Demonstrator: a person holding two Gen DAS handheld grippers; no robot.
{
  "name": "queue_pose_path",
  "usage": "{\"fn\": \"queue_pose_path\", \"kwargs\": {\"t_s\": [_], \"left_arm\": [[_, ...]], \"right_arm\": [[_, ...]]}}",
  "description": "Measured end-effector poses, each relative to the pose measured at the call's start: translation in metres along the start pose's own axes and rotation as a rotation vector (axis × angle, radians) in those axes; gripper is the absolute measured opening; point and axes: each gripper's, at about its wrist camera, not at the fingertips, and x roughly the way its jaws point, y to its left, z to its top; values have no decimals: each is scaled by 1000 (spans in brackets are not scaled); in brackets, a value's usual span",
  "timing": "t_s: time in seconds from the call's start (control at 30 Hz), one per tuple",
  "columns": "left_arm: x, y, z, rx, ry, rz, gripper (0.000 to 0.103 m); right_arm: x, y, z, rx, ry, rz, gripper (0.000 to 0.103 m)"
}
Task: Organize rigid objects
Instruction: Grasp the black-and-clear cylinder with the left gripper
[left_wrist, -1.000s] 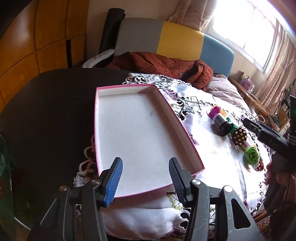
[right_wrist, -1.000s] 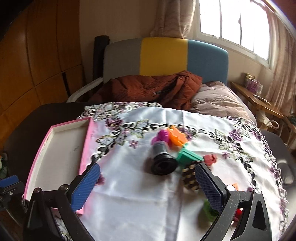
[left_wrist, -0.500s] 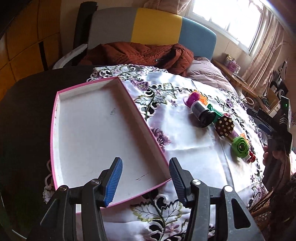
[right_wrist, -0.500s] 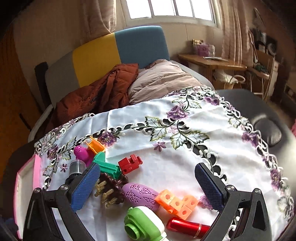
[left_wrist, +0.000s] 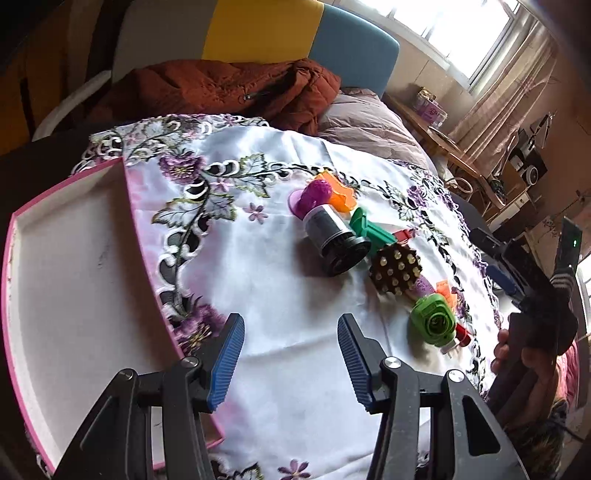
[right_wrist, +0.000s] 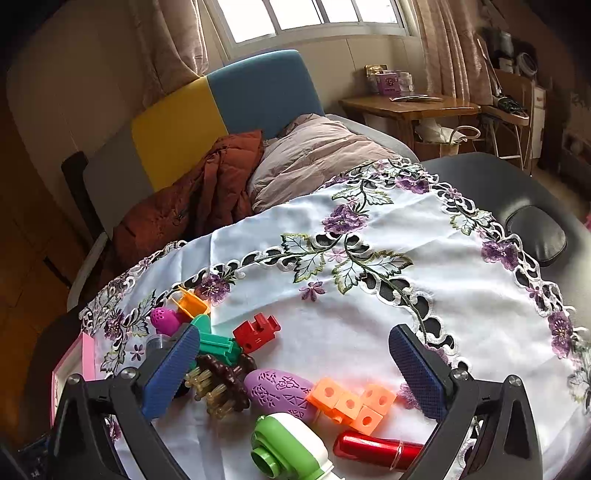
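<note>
A pink-rimmed white tray (left_wrist: 74, 280) lies at the left of the floral tablecloth. A row of small objects lies to its right: a purple toy (left_wrist: 314, 195), a black and silver cylinder (left_wrist: 332, 240), a brown spiky brush (left_wrist: 395, 267) and a green and white toy (left_wrist: 432, 321). My left gripper (left_wrist: 288, 354) is open and empty above the cloth, near the tray's right rim. My right gripper (right_wrist: 295, 369) is open and empty just above the orange block (right_wrist: 351, 402), the purple brush handle (right_wrist: 280, 387), the green toy (right_wrist: 288, 446) and a red tube (right_wrist: 376, 450).
A red block (right_wrist: 258, 330), a teal piece (right_wrist: 214, 345) and an orange piece (right_wrist: 192, 302) lie further back. Behind the table stand a chair with a rust jacket (left_wrist: 229, 88) and a pale cushion (right_wrist: 317, 151). The tablecloth (right_wrist: 406, 258) spreads to the right.
My left gripper has swung right, off the tray toward the row of objects. My right gripper has come closer and lower over the objects at the near right.
</note>
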Motion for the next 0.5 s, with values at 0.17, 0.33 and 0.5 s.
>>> {"fn": "queue_pose_path", "kwargs": {"t_s": [0.17, 0.33, 0.5], "left_arm": [[29, -19, 32, 0, 20, -64, 53], [65, -23, 58, -39, 65, -77, 67], [92, -23, 79, -54, 47, -38, 68]], "right_arm": [[1, 1, 1, 2, 2, 12, 103], [-3, -5, 4, 30, -18, 17, 103], [-4, -12, 7, 69, -24, 29, 103]]}}
